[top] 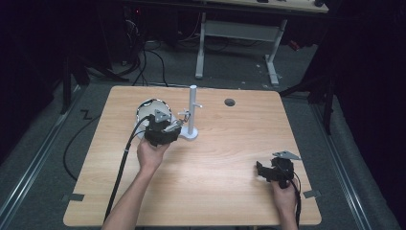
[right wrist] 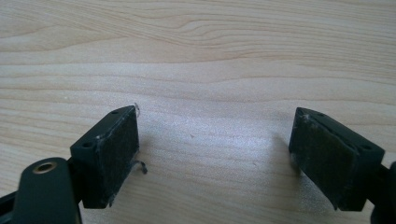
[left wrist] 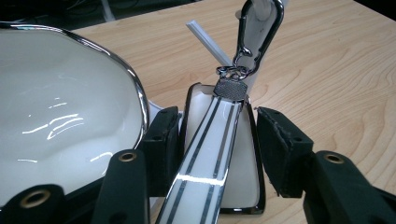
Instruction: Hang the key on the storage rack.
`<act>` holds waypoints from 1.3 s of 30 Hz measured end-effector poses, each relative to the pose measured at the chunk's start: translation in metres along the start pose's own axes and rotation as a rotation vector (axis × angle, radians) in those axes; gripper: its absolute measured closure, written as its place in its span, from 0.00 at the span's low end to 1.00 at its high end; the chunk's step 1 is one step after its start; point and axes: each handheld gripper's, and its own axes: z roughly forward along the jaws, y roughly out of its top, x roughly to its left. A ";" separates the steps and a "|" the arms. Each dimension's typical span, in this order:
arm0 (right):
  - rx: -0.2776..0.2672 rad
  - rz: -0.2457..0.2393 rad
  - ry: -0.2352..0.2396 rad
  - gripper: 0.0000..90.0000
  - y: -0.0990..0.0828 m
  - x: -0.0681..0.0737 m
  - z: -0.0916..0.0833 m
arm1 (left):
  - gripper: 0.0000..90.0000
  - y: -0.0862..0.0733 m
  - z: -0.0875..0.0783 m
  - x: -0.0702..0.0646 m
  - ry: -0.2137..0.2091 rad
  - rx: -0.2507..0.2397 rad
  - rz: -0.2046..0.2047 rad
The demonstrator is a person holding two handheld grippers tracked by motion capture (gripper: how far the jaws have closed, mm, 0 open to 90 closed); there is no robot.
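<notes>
My left gripper (top: 174,127) (left wrist: 217,135) is shut on a white tag (left wrist: 201,116) with a dark rim, one pad pressing on each side. A glossy striped strap (left wrist: 205,154) runs down the tag's face and ends in a metal clip (left wrist: 256,35) (top: 184,115). The clip hangs close to the white peg stand (top: 193,112), just beside one of its pegs (left wrist: 208,41); I cannot tell whether they touch. Near the table's front right, my right gripper (top: 262,170) (right wrist: 217,135) is open over bare wood, nothing between its pads.
A white bowl (top: 151,109) (left wrist: 56,107) with a shiny rim sits right behind and left of the left gripper. There is a small round hole (top: 230,102) in the wooden table (top: 215,158) toward the back right. Cables trail from both grippers off the front edge.
</notes>
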 end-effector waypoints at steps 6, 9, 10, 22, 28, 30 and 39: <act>0.000 0.000 0.000 0.18 0.000 0.000 0.000 | 0.57 -0.003 0.005 -0.001 -0.005 0.018 -0.007; 0.000 0.001 -0.001 0.18 0.000 0.000 0.000 | 0.56 -0.006 0.008 -0.001 -0.007 0.023 -0.007; 0.000 0.001 -0.001 0.18 0.000 0.000 0.000 | 0.56 -0.008 0.009 -0.001 -0.009 0.026 -0.010; 0.000 0.001 -0.001 0.18 0.000 0.000 0.000 | 0.56 -0.013 0.012 -0.001 -0.019 0.045 -0.023; 0.000 0.001 -0.001 0.18 0.000 0.000 0.000 | 0.55 -0.013 0.014 -0.002 -0.017 0.052 -0.021; 0.000 0.001 -0.001 0.18 0.000 0.000 0.000 | 0.55 -0.013 0.014 -0.002 -0.014 0.054 -0.018; 0.000 0.001 -0.001 0.18 0.000 0.000 0.000 | 0.53 -0.017 0.014 -0.001 -0.012 0.064 -0.044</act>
